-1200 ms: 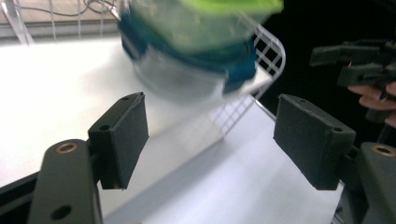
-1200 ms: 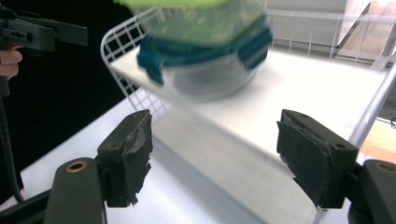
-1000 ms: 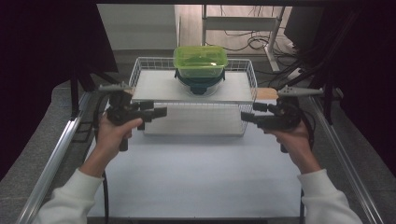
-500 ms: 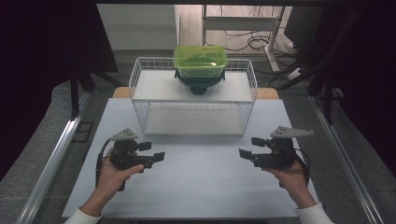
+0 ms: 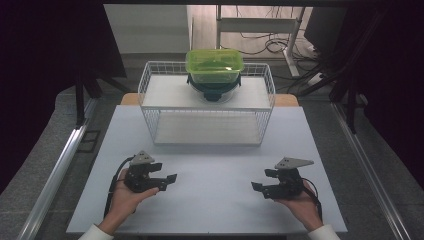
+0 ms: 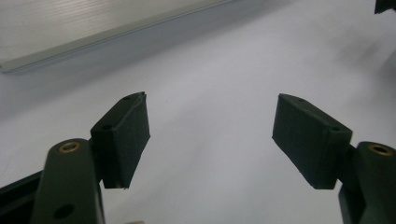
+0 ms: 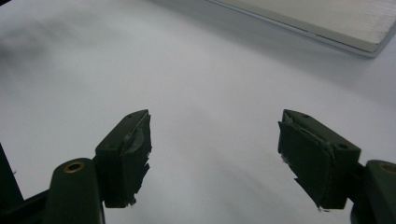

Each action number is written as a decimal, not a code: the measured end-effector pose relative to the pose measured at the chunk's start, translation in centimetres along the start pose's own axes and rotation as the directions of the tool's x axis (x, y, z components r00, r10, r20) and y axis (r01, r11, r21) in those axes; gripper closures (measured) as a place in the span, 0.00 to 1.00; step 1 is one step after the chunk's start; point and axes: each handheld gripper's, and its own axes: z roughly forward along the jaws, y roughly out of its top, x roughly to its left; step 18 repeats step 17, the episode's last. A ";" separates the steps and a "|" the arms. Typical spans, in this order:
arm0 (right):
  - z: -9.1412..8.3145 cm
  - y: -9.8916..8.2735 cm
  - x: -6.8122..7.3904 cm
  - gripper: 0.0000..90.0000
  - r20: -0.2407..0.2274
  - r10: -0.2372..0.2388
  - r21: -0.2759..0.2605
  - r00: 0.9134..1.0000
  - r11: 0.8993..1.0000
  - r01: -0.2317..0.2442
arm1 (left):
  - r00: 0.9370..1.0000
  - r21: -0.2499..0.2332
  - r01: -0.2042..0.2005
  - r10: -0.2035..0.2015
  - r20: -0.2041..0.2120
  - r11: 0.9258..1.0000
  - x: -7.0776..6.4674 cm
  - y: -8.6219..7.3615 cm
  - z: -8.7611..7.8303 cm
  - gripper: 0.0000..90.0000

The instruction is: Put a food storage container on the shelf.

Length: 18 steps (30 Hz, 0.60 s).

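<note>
1. Left gripper [image 5: 167, 181]: held low over the near left part of the white table [image 5: 215, 210], pointing inward toward the centre. In the left gripper view its jaws stand spread, with bare tabletop between the pads [image 6: 123, 140]; nothing is pinched.
2. Right gripper [image 5: 259, 188]: held low over the near right part of the table, pointing inward, facing the left gripper across a wide gap. In the right gripper view its jaws stand spread over bare tabletop; nothing is pinched.
3. Green-lidded container [image 5: 214, 65]: rests on a dark bowl-like base [image 5: 214, 90], centred on the top shelf of the wire rack [image 5: 150, 107] at the far side of the table. It is well apart from both grippers and untouched.
4. Progress, as judged: no handling of the container has begun. Both hands sit at a rest-like pose near the front edge; reach, grasp and any transfer all appear to remain.
5. Open room: the tabletop between the grippers and the rack front is bare, offering a free corridor forward.
6. Edges to mind: the raised wire rim around the rack's top shelf stands between the grippers and the container, so an approach from above seems likelier than a level one. Metal rails [image 5: 60, 170] flank the table on both sides, and the near table edge lies just behind the hands.
</note>
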 end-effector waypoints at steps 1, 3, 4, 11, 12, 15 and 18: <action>0.0 0.0 0.0 0.28 0.000 0.000 0.000 1.000 1.000 0.000 | 1.000 0.000 0.000 0.000 0.000 1.000 0.0 0.0 0.0 0.30; 0.0 -0.1 -0.1 0.28 -0.007 0.010 0.001 1.000 1.000 -0.010 | 1.000 0.003 0.004 -0.004 0.007 1.000 0.0 -0.1 0.0 0.30; -0.1 -0.1 -0.2 0.28 -0.007 0.017 -0.005 1.000 1.000 -0.017 | 1.000 0.009 0.004 -0.005 0.005 1.000 0.0 -0.2 0.1 0.30; -0.4 -0.1 -0.8 0.27 -0.009 0.043 -0.020 0.999 0.999 -0.043 | 1.000 0.013 0.012 -0.012 0.000 1.000 0.3 -0.3 0.3 0.30; -0.4 -0.1 -0.7 0.27 -0.008 0.041 -0.020 0.999 0.999 -0.041 | 1.000 0.014 0.012 -0.012 -0.005 1.000 0.4 -0.4 0.3 0.30; -0.2 -0.2 -0.6 0.22 0.013 0.028 -0.021 1.000 0.999 -0.028 | 0.999 0.008 0.007 -0.007 -0.032 1.000 0.5 -0.4 0.5 0.29; -0.2 -0.2 -0.6 0.20 0.024 0.024 -0.020 0.999 1.000 -0.023 | 0.999 0.004 0.008 -0.008 -0.042 1.000 0.6 -0.4 0.6 0.28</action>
